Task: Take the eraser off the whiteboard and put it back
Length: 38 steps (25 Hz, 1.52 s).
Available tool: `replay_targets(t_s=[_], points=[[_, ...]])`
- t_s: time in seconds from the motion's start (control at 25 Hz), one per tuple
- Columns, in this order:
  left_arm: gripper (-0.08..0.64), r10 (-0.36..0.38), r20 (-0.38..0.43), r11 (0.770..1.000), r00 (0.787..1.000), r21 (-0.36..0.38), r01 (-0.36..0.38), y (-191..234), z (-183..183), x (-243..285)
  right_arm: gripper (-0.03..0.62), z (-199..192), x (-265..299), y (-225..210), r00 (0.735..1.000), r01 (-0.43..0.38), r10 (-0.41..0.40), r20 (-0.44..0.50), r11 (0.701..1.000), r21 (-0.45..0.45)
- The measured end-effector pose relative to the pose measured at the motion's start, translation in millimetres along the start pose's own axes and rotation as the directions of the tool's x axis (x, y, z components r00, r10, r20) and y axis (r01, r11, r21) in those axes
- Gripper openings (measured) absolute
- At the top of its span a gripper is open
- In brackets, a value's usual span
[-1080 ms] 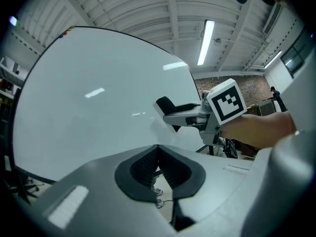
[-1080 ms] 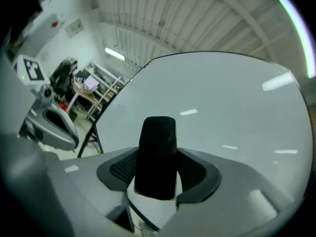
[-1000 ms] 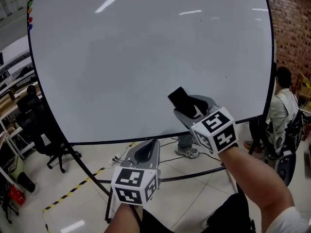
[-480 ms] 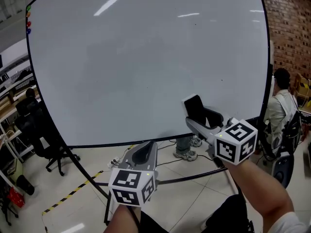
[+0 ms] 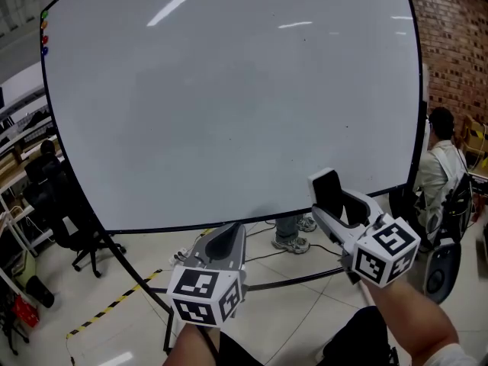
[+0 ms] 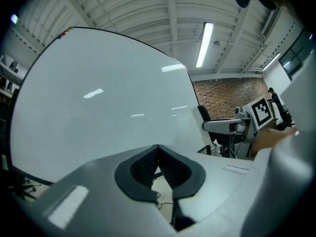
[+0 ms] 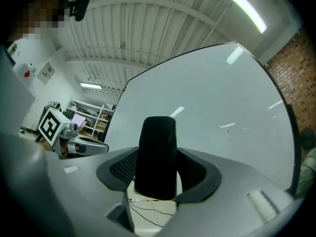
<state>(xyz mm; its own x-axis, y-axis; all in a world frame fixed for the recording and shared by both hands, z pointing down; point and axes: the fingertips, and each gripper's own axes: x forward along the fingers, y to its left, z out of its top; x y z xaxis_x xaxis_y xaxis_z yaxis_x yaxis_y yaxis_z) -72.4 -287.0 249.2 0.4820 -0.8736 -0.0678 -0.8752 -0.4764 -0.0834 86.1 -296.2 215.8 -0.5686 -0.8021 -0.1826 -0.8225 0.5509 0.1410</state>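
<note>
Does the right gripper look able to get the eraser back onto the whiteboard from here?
Probably yes. The right gripper holds the eraser just in front of the whiteboard's lower right area, with nothing visible between them. The left gripper sits lower and off to the side.

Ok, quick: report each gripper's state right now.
Left gripper: closed, holding nothing.
Right gripper: closed on the black rectangular felt eraser.
</note>
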Motion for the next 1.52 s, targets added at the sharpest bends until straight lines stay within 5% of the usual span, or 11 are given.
replay_targets(t_s=[1.52], points=[[0.017, 0.022, 0.014, 0.999, 1.000, 0.027, -0.022, 0, 1, -2, 0.236, -21, -9, -3, 0.999, 0.007, -0.007, -0.042, 1.000, -0.014]])
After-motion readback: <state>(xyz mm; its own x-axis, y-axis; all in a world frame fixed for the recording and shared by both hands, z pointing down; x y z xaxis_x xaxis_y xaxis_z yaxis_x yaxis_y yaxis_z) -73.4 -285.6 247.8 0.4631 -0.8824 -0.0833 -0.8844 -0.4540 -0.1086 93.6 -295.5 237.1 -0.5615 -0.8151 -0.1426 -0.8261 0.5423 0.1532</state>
